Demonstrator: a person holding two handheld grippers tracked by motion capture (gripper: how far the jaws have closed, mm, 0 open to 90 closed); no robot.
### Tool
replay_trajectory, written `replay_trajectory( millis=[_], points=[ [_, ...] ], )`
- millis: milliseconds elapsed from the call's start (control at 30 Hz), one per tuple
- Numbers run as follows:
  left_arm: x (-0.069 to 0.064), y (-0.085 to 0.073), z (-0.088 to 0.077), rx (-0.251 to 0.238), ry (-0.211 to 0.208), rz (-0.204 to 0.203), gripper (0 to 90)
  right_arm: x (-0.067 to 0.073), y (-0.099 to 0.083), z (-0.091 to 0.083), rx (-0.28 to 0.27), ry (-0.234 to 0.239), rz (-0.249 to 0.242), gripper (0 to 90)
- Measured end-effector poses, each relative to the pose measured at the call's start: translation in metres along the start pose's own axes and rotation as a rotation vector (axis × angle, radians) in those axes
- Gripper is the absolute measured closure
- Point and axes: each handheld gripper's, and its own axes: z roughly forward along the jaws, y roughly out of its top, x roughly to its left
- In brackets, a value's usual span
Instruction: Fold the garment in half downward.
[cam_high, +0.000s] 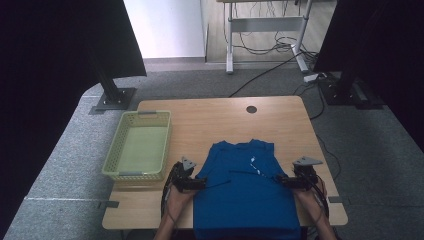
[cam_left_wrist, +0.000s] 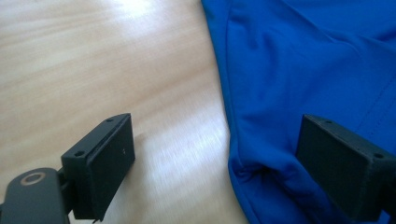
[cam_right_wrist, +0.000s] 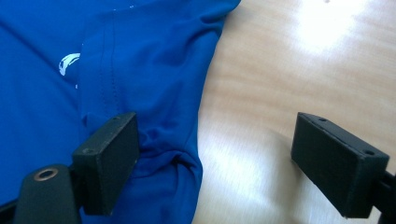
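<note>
Light wooden table (cam_high: 280, 125) sat on grey carpet floor (cam_high: 65, 165), with a round dark cable hole (cam_high: 251, 109) near its far edge. Pale green plastic basket (cam_high: 112, 155) stood at the table's left edge. Black curtains (cam_high: 55, 45) hung left and right, each beside a black stand on a square base plate (cam_high: 115, 99). White wall (cam_high: 165, 27) was at the back, next to a grey desk frame (cam_high: 265, 25) with loose black cables (cam_high: 265, 47) on wood-look flooring. Bright glare lay on the tabletop.
</note>
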Motion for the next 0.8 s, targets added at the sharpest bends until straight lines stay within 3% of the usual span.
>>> replay_trajectory(
  millis=[100, 167, 233, 333, 467, 700, 800],
  points=[
    [-0.003, -0.003, -0.007, 0.027, -0.025, 0.021, 11.5, 0.003, -0.009, -0.009, 0.003, 0.021, -0.002, 14.7],
    [-0.004, 0.002, -0.009, 0.008, -0.015, 0.027, 12.0, 0.004, -0.009, -0.013, -0.002, 0.029, -0.004, 14.8],
    [-0.004, 0.011, -0.005, -0.013, -0.032, 0.004, 12.0, 0.003, -0.004, -0.014, -0.035, 0.028, 0.004, 14.7],
    [-0.003, 0.021, 0.009, -0.02, -0.032, -0.002, 11.6, 0.003, 0.009, -0.007, -0.046, 0.023, 0.007, 13.5],
    [-0.003, 0.02, 0.022, -0.011, -0.003, -0.004, 10.1, 0.004, 0.013, 0.012, 0.011, 0.009, -0.011, 12.0],
    [-0.006, 0.002, 0.004, -0.012, -0.007, 0.008, 11.2, 0.01, -0.002, -0.001, 0.007, 0.015, -0.013, 14.4],
    [-0.008, 0.004, -0.002, -0.006, -0.011, 0.029, 12.6, 0.012, -0.006, -0.007, 0.006, 0.03, -0.014, 13.8]
  ],
)
